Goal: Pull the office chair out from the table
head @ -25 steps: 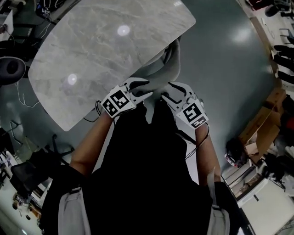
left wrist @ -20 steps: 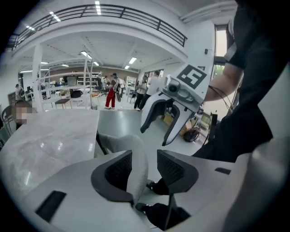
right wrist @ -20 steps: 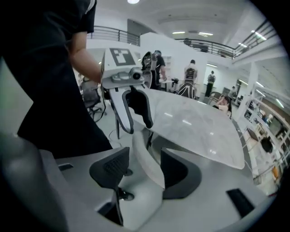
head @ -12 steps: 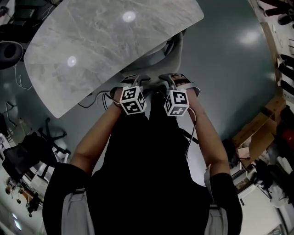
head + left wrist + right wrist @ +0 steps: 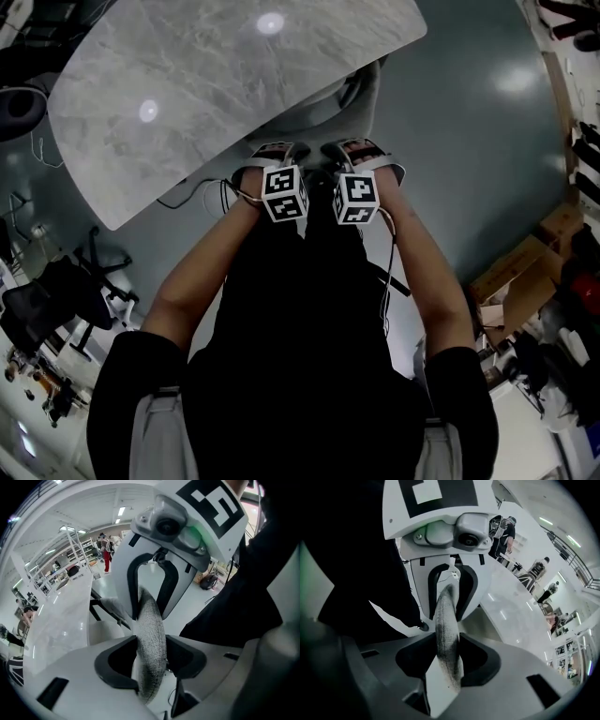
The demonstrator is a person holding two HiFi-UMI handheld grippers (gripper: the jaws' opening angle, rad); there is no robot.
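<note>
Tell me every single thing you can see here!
table: 1, grey marble, top of head view
grey chair: 1, pushed in at the table, back's top edge between both grippers' jaws
black chair: 1, far left
cardboard boxes: few, brown, far right
floor: dark grey, all around
left gripper: 1, white, jaws just opened wide, astride chair back
right gripper: 1, white, jaws just closing, pressing chair back
arms: 2, black sleeves, bottom

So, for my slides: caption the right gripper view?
Right gripper, jaws just closing, grips the office chair's grey backrest edge beside the table.
</note>
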